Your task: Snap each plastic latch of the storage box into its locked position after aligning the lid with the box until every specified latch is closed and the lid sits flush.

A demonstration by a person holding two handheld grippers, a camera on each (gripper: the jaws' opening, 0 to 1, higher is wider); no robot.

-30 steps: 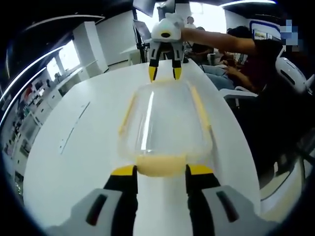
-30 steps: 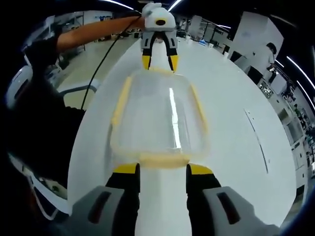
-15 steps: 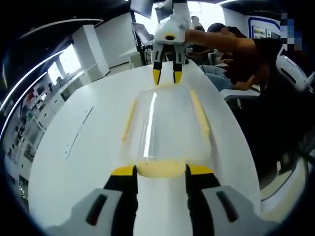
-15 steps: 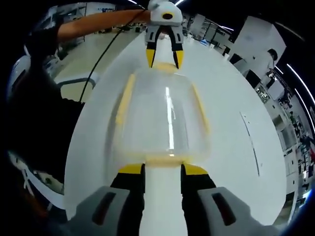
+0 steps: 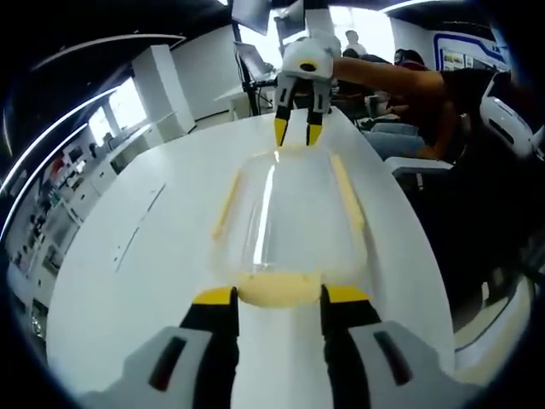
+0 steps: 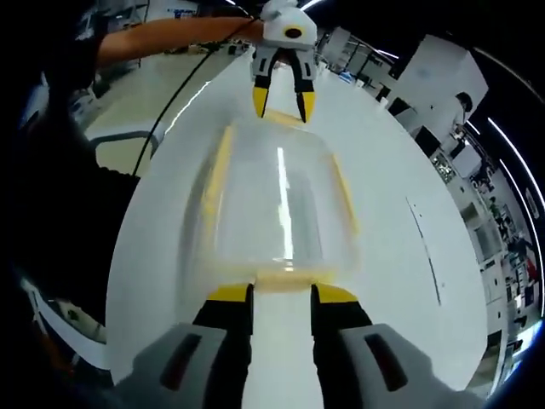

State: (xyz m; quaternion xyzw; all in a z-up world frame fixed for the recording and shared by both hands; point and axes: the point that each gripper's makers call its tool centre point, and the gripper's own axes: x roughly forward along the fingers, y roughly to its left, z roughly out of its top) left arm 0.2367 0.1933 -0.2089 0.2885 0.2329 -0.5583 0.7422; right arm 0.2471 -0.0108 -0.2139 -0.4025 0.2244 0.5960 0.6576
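Observation:
A clear storage box (image 5: 289,213) with its lid on lies lengthwise on a white table (image 5: 128,281). Yellow latches (image 5: 226,204) run along both long sides. My left gripper (image 5: 279,295) stands open at the near end, and the yellow end latch (image 5: 277,288) lies just ahead of its tips. My right gripper (image 5: 297,135) is at the far end, tips slightly apart against that end's latch. In the right gripper view the box (image 6: 277,204) stretches away from my right gripper (image 6: 282,294), with its end latch (image 6: 285,279) at the tips and the left gripper (image 6: 281,104) opposite.
The table's edge runs close along one long side of the box, with an office chair (image 5: 413,166) beyond it. A person's arm (image 5: 392,77) reaches to the right gripper. A cable (image 6: 183,94) hangs off the table side. A thin seam (image 5: 140,226) crosses the tabletop.
The right gripper's jaws have narrowed and sit closer over their end latch. Both views have shifted slightly. The box and the left gripper's jaws look the same.

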